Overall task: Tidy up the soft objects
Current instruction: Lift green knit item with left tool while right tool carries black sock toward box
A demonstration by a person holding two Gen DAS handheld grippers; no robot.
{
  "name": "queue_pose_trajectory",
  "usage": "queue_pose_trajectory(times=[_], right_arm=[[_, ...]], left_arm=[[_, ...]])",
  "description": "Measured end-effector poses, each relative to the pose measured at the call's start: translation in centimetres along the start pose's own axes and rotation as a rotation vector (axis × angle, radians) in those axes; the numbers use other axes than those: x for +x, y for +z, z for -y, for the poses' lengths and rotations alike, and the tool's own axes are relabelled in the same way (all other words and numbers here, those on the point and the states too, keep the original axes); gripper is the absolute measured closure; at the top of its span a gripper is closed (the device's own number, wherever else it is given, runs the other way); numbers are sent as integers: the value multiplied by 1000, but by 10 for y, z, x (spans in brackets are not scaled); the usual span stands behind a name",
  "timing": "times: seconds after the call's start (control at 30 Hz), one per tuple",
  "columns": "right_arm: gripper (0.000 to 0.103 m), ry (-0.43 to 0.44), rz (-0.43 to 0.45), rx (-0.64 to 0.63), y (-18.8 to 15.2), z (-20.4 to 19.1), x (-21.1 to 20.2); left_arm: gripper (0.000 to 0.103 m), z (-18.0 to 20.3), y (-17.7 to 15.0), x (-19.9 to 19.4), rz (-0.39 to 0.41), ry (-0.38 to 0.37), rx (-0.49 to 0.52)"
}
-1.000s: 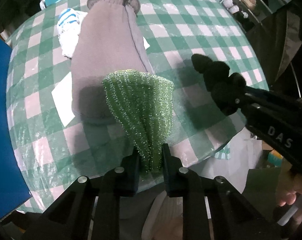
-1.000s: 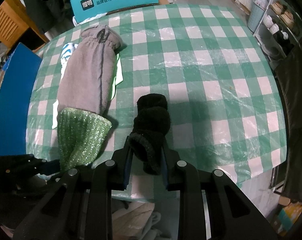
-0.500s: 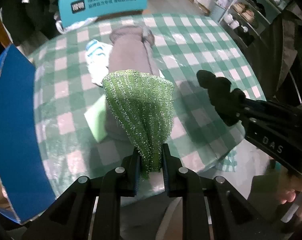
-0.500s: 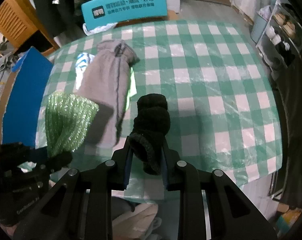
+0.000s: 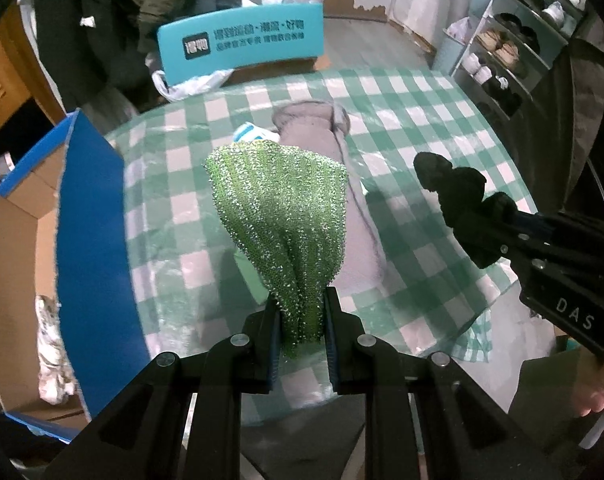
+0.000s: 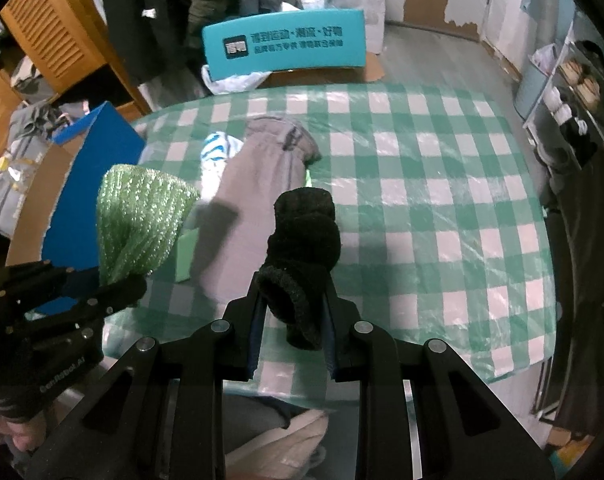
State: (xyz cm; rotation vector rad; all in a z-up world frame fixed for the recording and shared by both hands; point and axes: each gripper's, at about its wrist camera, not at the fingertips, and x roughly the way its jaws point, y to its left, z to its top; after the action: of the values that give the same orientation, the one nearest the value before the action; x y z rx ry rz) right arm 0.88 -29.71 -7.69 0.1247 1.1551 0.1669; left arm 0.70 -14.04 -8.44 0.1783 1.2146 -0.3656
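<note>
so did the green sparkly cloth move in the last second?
Yes. In the right wrist view the green sparkly cloth has lifted off the grey garment, leftward toward the blue cardboard box, held by the left tongs.

Landmark = long fleece garment (image 6: 262,184), lying lengthwise on table (image 6: 442,208). Striped cloth (image 6: 214,152) just left of its far end, touching. Open box (image 5: 90,240) further left, off table edge. Chair back (image 6: 286,46) behind it, beyond table. Shelf unit (image 5: 514,52) far right.
</note>
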Motion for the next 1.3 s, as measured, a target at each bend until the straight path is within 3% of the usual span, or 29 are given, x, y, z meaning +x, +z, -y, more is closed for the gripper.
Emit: queue_pose_trajectory(times=[0.57,1.3], right_arm=[[80,36,52,-80,12,-44,-23],[80,95,66,-171,34,-108,-23]], left_arm=[[84,-33,-2,-33,74,73,-25],[84,-86,-9,-59,118,106,-108]])
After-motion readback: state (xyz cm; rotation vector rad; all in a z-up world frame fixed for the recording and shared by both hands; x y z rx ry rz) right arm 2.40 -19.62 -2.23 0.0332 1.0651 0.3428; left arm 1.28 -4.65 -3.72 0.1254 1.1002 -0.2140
